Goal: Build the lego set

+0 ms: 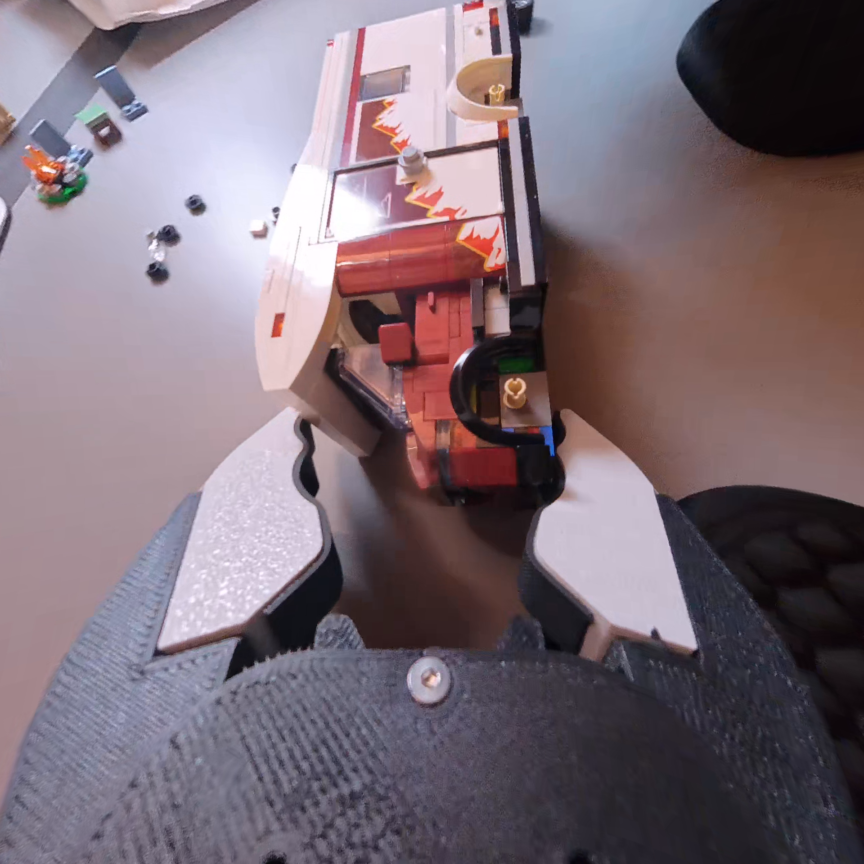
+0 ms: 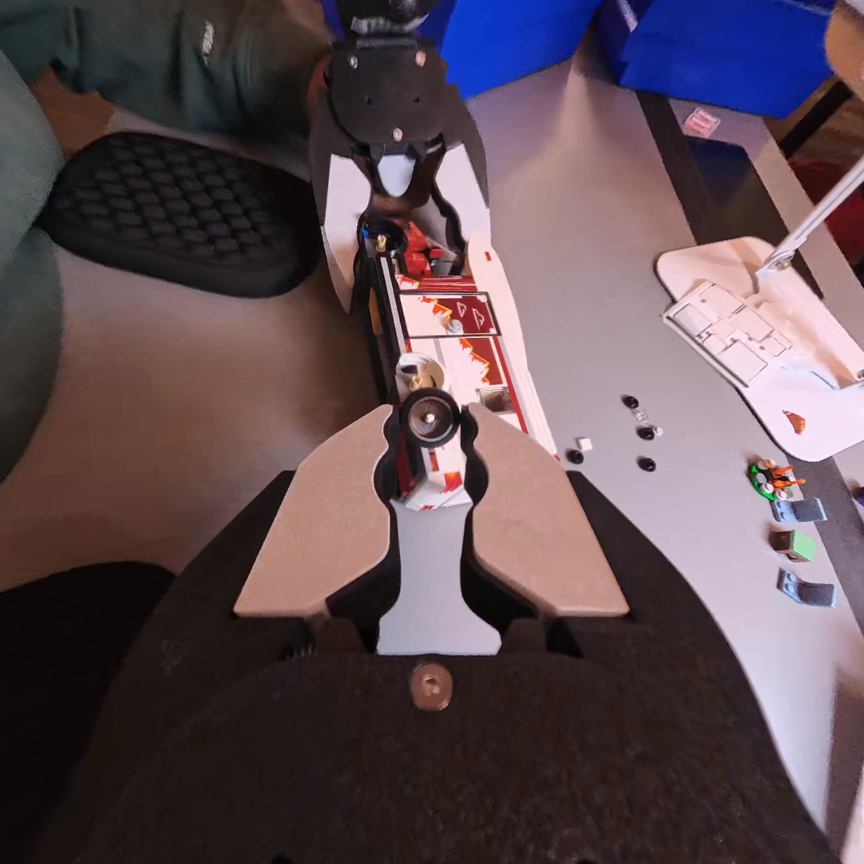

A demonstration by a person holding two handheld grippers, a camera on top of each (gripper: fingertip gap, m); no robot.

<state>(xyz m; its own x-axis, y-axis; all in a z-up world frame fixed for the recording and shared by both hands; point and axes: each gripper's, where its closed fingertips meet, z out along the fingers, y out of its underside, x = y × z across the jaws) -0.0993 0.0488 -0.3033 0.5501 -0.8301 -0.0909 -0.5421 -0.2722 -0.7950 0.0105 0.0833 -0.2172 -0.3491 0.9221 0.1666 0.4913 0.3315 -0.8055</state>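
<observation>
Left wrist view. The brick-built camper van [image 1: 411, 224] lies on its side on the worktop [image 1: 140, 421], its long axis running straight away from the left tongs [image 1: 428, 437]. These stand wide apart around the van's cab end; the right fingertip [image 1: 568, 423] seems to touch it, the left stands clear. Loose black studs [image 1: 161, 252] lie left of the van.

Right wrist view. The right tongs [image 2: 428, 418] grip a small black wheel [image 2: 428, 417] above the van's [image 2: 449, 346] rear end, just short of a bare axle pin [image 2: 414, 383]. A white baseplate [image 2: 748, 336] lies well right of the van.
</observation>
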